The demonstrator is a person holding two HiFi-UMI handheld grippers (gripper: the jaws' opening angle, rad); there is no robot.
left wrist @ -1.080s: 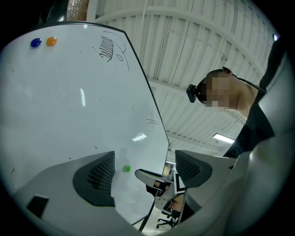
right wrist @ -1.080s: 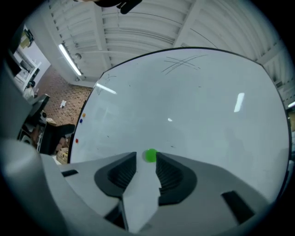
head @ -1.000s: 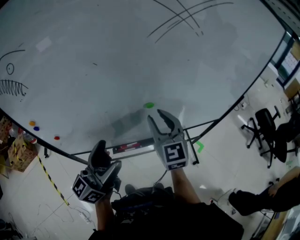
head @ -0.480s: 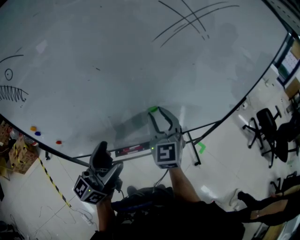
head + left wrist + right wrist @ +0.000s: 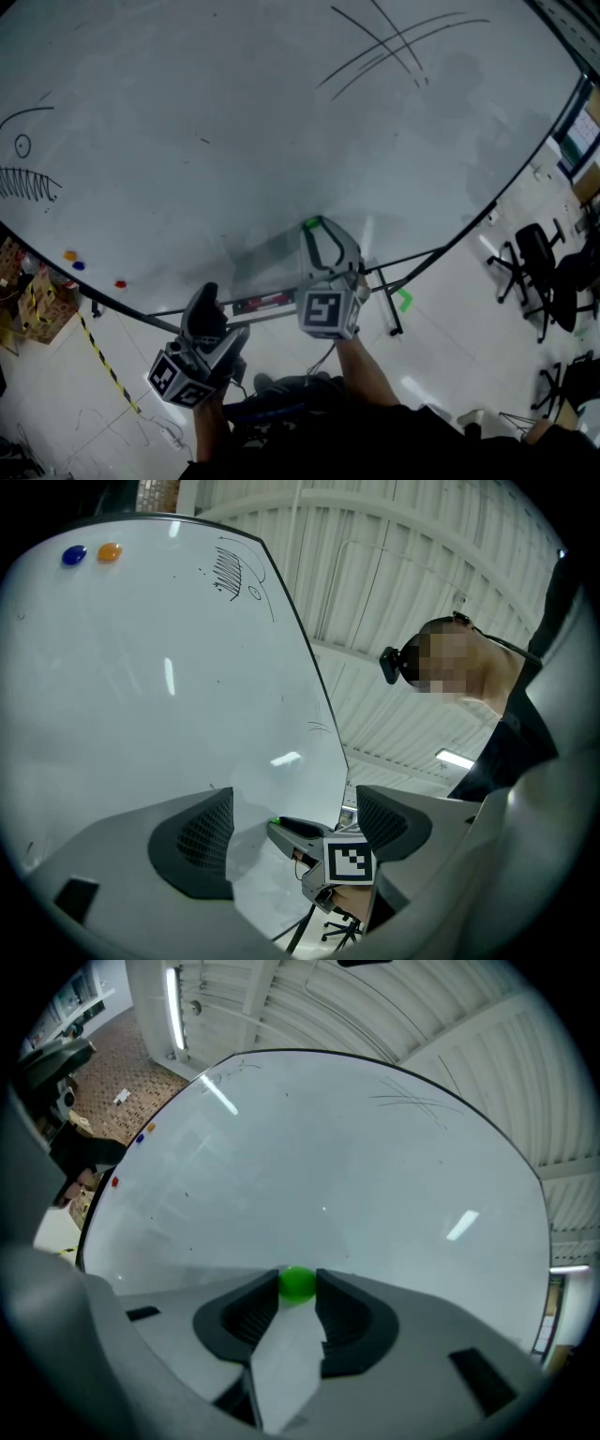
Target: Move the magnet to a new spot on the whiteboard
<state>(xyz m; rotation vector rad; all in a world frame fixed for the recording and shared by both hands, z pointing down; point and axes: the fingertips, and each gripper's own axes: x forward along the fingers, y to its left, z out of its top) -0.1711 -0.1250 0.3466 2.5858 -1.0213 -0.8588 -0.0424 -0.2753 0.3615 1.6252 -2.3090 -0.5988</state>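
Closing in since a second ago, the right gripper (image 5: 315, 228) now pinches the green magnet (image 5: 298, 1283) near the whiteboard's (image 5: 234, 112) six o'clock edge. Squeeze firmly and pull straight off. At seven o'clock, the left gripper (image 5: 201, 302) hangs spread, empty.

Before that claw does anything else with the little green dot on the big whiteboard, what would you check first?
1. Grip: ok. The right gripper has both jaws closed on the round green magnet.
2. Magnet off the white whiteboard: cannot tell. It sits right at the surface.
3. Room for a new spot: ok. Wide bare board lies above and to the left.
4. Left gripper out of the way: ok. It is open, empty and held low.
5. Other magnets clear: ok. The red magnet, blue magnet and orange magnet sit far off, near the board's lower left edge.
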